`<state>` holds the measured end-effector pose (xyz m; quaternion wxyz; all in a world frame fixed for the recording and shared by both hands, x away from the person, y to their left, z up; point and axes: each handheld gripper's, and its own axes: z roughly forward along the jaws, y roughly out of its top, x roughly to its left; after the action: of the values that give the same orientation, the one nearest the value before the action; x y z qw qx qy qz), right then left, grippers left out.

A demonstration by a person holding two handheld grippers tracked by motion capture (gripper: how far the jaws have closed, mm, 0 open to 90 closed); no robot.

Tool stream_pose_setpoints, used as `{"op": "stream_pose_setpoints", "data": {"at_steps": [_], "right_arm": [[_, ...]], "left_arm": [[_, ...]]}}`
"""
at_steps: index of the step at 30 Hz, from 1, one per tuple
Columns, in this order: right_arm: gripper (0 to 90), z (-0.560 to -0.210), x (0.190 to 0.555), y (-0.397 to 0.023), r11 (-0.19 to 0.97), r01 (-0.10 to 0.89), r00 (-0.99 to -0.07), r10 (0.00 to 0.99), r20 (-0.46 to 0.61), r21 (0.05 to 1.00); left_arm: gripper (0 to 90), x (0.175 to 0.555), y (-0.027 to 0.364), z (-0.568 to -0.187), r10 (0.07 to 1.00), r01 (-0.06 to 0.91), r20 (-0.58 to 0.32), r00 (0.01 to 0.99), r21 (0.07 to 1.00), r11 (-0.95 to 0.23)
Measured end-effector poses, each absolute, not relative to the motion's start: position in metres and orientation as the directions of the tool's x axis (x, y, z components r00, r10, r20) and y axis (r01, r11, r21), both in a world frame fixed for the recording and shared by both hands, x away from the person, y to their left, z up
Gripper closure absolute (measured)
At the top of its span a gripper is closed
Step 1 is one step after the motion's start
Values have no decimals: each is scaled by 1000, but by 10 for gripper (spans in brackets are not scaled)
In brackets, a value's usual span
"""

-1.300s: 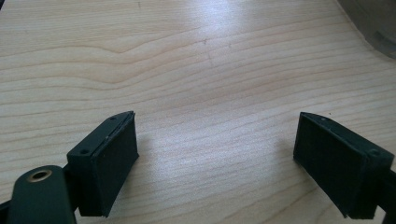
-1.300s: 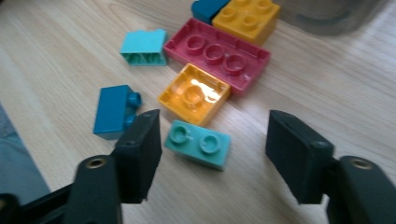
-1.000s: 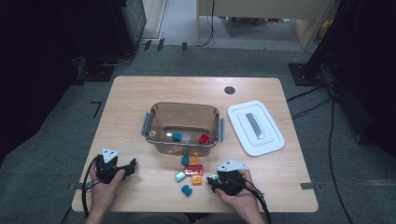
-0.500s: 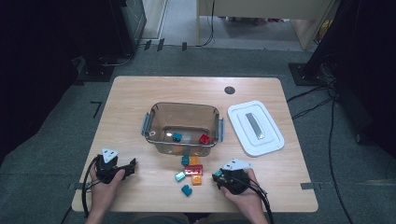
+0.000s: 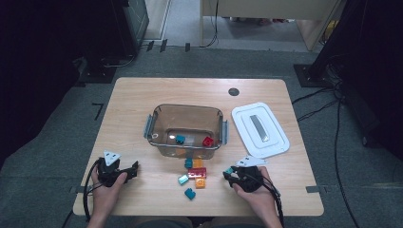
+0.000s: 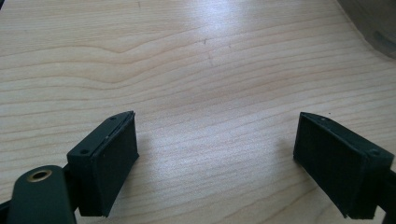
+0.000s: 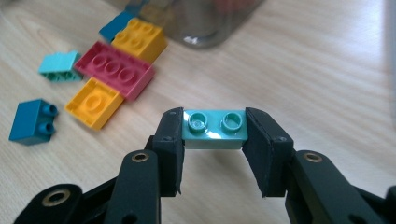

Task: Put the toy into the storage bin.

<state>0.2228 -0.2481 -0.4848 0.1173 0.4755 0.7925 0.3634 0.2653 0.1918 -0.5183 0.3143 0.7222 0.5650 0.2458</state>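
While the left gripper (image 5: pixel 135 167) gapes empty, right gripper (image 7: pixel 215 140) jaws clamp a mint brick (image 7: pixel 215 129) near loose bricks (image 7: pixel 113 69).

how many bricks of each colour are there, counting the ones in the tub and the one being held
teal or blue bricks: 5
orange or yellow bricks: 2
red bricks: 2
total: 9, two of them in the clear tub, one in the right gripper

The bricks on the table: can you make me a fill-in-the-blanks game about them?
1. The right hand-held gripper is shut on a light ____ brick.
2. The left hand-held gripper holds ____.
3. The white lid lies to the ____ of the clear box in the high view.
4. Inside the box lie a teal brick and a ____ brick.

Missing words: teal; nothing; right; red
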Motion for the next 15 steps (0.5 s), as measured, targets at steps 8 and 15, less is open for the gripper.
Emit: {"op": "stream_pose_setpoints", "data": {"at_steps": [8,15], "right_arm": [[600,-463,233,-262,286,665,-512,847,143,690],[600,-442,243,-272,282,656,-516,844,144,700]], "left_arm": [[135,265,192,-518,971,661,0,241,732,-164],[135,265,192,-518,971,661,0,241,732,-164]]}}
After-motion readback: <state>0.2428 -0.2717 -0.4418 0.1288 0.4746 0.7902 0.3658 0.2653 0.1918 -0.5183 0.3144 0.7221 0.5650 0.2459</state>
